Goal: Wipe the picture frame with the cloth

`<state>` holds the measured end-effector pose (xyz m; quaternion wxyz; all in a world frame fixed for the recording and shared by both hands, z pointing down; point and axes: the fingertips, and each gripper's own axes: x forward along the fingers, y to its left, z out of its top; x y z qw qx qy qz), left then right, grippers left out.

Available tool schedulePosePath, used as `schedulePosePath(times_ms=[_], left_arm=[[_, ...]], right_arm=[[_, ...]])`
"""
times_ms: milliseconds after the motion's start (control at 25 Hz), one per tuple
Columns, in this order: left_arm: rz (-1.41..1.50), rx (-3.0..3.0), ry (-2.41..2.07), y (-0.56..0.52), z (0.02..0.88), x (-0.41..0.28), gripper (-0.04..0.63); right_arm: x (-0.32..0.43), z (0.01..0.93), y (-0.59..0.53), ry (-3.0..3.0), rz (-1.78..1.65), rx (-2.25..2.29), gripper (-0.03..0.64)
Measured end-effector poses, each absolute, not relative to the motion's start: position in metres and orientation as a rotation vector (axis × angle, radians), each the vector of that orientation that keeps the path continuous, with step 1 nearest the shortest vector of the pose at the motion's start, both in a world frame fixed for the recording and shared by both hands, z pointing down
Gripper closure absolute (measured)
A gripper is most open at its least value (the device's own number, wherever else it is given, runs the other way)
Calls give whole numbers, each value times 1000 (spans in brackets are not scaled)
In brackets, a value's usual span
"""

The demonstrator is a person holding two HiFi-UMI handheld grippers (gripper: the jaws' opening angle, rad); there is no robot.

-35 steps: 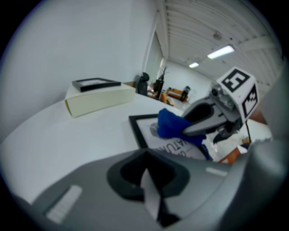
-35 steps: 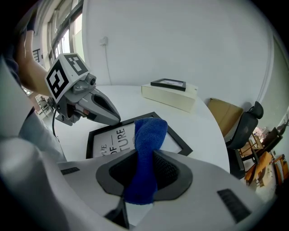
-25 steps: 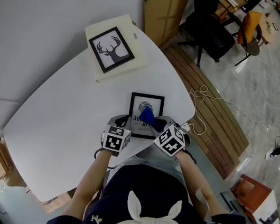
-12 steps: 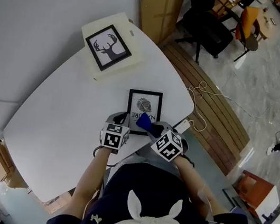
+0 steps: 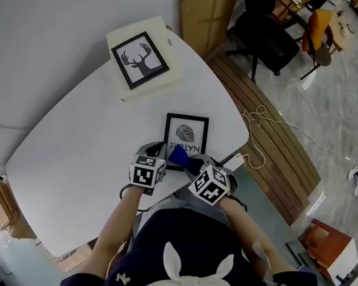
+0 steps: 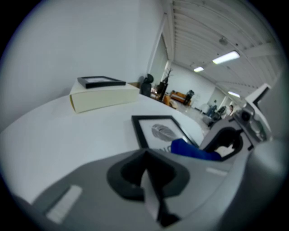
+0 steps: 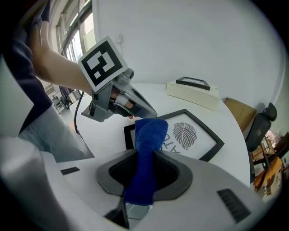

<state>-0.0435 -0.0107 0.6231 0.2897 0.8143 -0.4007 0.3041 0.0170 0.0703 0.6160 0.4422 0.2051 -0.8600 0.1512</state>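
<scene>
Head view: looking steeply down on a white table [image 5: 77, 135] with rounded edges, carrying everything named here. Finding at its far side a cream box [image 5: 151, 76] bearing a black-framed deer print [image 5: 139, 60] on its top. Finding nearer, well apart from the box, the picture frame [image 5: 185, 133] lying flat on the table close to the near edge, black-rimmed and showing a leaf drawing above a line of lettering. Meeting both tools at the frame's near end. Reading the left hand-held gripper [image 6: 146, 162] as sitting at the frame's near left corner with its jaws pressed together and nothing between them; whether touching the frame, impossible to tell. Reading the right hand-held gripper [image 7: 144, 173] as sitting at the near right, its jaws clamping the lower part of the cloth [image 7: 151, 133]. Noting that blue cloth standing out beyond the jaws in a rolled wad, its tip lying over the frame's near edge and covering part of the lettering.
</scene>
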Motion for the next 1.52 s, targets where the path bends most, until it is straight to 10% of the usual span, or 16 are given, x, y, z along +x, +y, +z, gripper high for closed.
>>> schedulePosePath(times_ms=[1520], left_arm=[[813,2182,-1089,-10,622,-44,591]], right_arm=[[-26,625,74,-2074,261,290,532]])
